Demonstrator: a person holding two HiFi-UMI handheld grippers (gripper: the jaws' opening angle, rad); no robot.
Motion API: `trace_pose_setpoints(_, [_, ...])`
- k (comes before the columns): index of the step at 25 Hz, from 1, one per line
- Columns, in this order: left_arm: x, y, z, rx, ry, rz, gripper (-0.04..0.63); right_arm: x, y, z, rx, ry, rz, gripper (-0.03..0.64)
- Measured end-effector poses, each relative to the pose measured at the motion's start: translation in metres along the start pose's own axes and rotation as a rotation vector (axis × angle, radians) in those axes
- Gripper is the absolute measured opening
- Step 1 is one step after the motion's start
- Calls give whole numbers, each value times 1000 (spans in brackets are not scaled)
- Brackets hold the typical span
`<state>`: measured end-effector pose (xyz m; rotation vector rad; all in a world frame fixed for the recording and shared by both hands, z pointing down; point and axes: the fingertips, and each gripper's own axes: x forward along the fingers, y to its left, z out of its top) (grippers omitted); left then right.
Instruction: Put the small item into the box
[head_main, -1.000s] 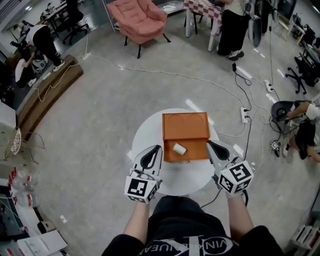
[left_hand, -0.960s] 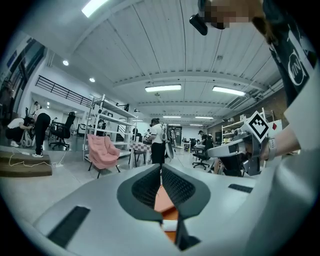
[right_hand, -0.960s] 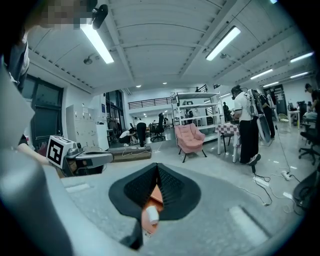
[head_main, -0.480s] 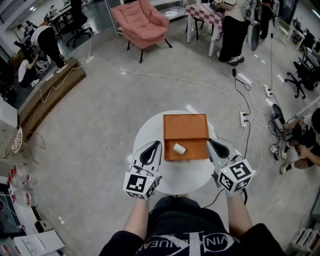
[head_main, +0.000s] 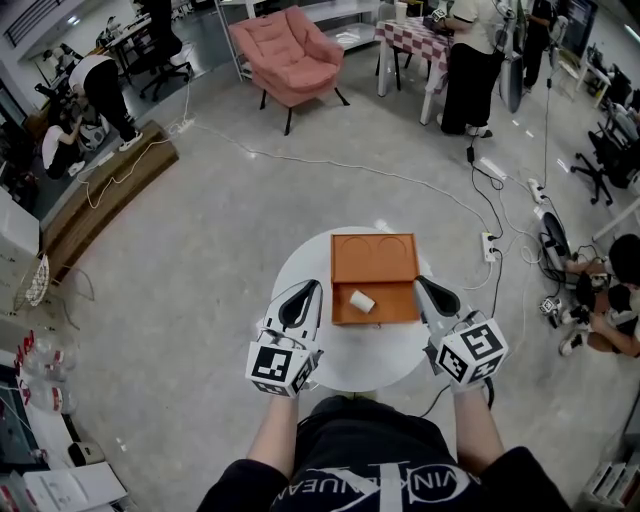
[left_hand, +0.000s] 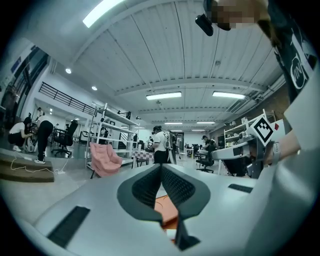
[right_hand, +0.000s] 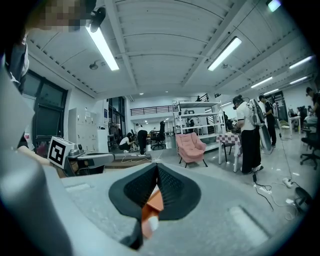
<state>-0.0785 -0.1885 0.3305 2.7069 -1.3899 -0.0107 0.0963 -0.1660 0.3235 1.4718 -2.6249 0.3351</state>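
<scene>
Left gripper (head_main: 303, 298): jaws together, empty. Right gripper (head_main: 434, 295): jaws together, empty. They flank one open box (head_main: 375, 258) on one table (head_main: 370, 362). One small item (head_main: 361, 301) lies inside the box. One marker cube (head_main: 275, 368) per gripper. Shirt (head_main: 372, 482) lettering is partly hidden.

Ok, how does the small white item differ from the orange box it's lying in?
The small white item is a pale cylinder; the orange box is rectangular. The item is far smaller, filling only a bit of the box's near half. The item lies on its side, askew; the box sits flat and open. Both are on the round white table.
</scene>
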Motion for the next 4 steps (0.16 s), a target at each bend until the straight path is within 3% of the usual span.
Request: trace_pose_setpoints(4, [-1,-1,-4,-12,14,5,18,-4,0,-2,2,-5,-5,6])
